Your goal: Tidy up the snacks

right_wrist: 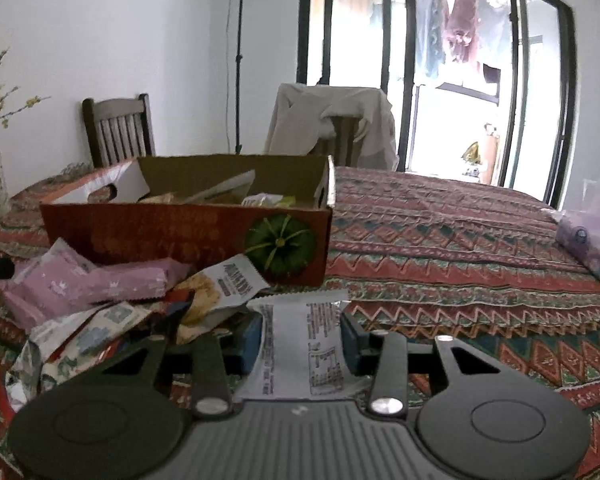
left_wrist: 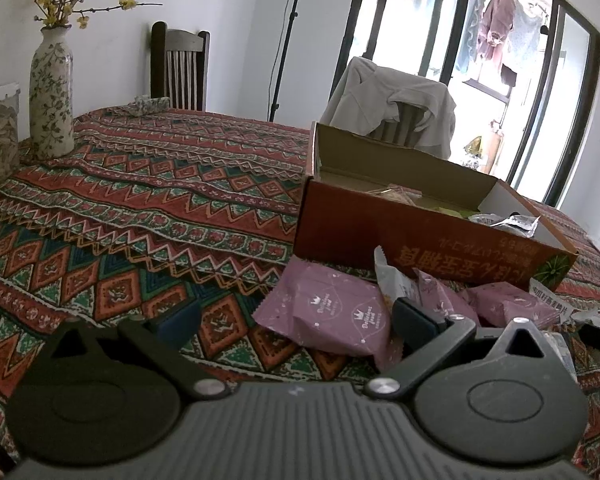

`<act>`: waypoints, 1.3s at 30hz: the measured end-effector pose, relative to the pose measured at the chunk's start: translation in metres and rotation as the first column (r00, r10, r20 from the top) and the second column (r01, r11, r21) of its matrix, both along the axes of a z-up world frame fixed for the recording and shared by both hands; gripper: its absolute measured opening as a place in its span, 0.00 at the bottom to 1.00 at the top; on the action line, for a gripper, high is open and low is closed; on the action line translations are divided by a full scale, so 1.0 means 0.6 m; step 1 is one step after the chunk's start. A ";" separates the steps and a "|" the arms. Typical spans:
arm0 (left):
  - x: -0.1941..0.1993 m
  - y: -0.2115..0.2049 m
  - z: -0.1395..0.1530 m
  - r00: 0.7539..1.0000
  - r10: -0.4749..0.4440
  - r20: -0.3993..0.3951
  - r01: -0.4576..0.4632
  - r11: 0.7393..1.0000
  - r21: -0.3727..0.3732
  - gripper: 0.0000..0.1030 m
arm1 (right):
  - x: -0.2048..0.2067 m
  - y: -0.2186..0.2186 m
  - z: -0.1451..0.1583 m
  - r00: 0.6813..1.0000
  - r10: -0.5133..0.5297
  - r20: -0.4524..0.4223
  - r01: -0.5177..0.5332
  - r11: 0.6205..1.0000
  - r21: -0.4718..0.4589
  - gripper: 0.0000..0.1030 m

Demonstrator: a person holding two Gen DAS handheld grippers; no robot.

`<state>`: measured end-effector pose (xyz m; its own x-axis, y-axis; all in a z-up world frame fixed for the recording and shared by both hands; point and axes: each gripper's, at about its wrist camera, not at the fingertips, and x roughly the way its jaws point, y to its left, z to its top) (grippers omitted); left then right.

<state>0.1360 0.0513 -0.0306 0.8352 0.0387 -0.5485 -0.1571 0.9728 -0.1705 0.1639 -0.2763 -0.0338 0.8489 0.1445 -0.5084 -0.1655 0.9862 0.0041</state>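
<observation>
The right gripper (right_wrist: 302,338) points slightly downward over the table (right_wrist: 460,240), its jaws pressed against both sides of a silver-white snack packet (right_wrist: 300,344). The packet lies flat between the blue pads, printed back up, its crimped end toward the cardboard box (right_wrist: 180,236). The left gripper (left_wrist: 296,324) also tilts down, jaws spread wide with nothing between them; its right finger (left_wrist: 416,320) sits against a purple snack packet (left_wrist: 324,312).

The box stands open in the middle of the table on the patterned cloth, with several wrappers already inside. A heap of loose snacks lies against the box's near side: purple packets, a white one with crackers pictured (right_wrist: 224,284), and a blue-and-white wrapper (right_wrist: 100,324) nearer the near edge. A floral vase (left_wrist: 52,96) stands at the far left corner.
</observation>
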 end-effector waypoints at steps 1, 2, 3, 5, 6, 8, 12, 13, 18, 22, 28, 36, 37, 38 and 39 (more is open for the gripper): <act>-0.001 0.000 0.000 1.000 -0.001 0.001 0.001 1.000 -0.001 1.00 | 0.000 -0.002 0.000 1.000 -0.004 0.004 0.004 1.000 0.004 0.39; -0.001 0.000 0.000 1.000 0.000 0.002 0.000 1.000 -0.001 1.00 | -0.002 -0.003 0.001 1.000 -0.011 0.009 0.011 1.000 0.007 0.39; -0.001 0.000 0.000 1.000 0.001 0.003 -0.001 1.000 0.000 1.00 | -0.003 -0.004 0.001 1.000 -0.016 0.014 0.016 1.000 0.008 0.39; -0.001 -0.001 0.000 1.000 0.003 0.001 -0.003 1.000 0.003 1.00 | -0.005 -0.005 0.002 0.999 -0.023 0.023 0.022 1.000 0.010 0.39; 0.000 -0.001 0.000 1.000 0.004 -0.001 -0.004 1.000 0.004 1.00 | -0.007 -0.006 0.003 0.999 -0.026 0.028 0.026 1.000 0.012 0.39; 0.000 -0.002 -0.001 1.000 0.004 0.000 -0.004 1.000 0.007 1.00 | -0.010 -0.007 0.003 0.999 -0.029 0.036 0.028 0.999 0.015 0.39; 0.001 -0.004 -0.002 1.000 0.007 -0.004 -0.007 1.000 0.016 1.00 | -0.012 -0.008 0.004 0.998 -0.033 0.046 0.032 0.999 0.023 0.39; 0.001 -0.005 -0.002 1.000 0.006 -0.005 -0.006 1.000 0.016 1.00 | -0.013 -0.009 0.004 0.998 -0.033 0.047 0.032 0.999 0.027 0.39; 0.001 -0.010 -0.003 1.000 0.005 -0.012 -0.004 0.999 0.040 1.00 | -0.011 -0.014 0.004 0.998 -0.038 0.046 0.036 0.998 0.045 0.39; 0.000 -0.007 0.002 1.000 0.017 -0.011 -0.016 0.998 0.054 1.00 | -0.013 -0.017 0.004 0.998 -0.042 0.051 0.040 0.998 0.056 0.39; 0.001 0.005 0.011 0.999 0.023 -0.031 -0.020 0.996 0.091 1.00 | -0.011 -0.018 0.003 0.998 -0.040 0.043 0.037 0.997 0.062 0.39; 0.021 0.031 0.005 0.994 0.061 -0.090 -0.049 0.989 0.137 1.00 | -0.008 -0.017 0.003 0.999 -0.038 0.036 0.036 0.997 0.062 0.39; 0.024 0.032 0.003 0.994 0.054 -0.100 -0.041 0.990 0.133 1.00 | -0.008 -0.017 0.003 0.999 -0.040 0.035 0.037 0.997 0.062 0.39; 0.026 0.031 0.002 0.994 0.044 -0.104 -0.031 0.991 0.131 1.00 | -0.008 -0.017 0.002 0.999 -0.041 0.035 0.038 0.997 0.063 0.39; 0.028 0.029 0.001 0.994 0.034 -0.107 -0.020 0.991 0.133 1.00 | -0.008 -0.017 0.002 0.999 -0.042 0.035 0.040 0.997 0.063 0.39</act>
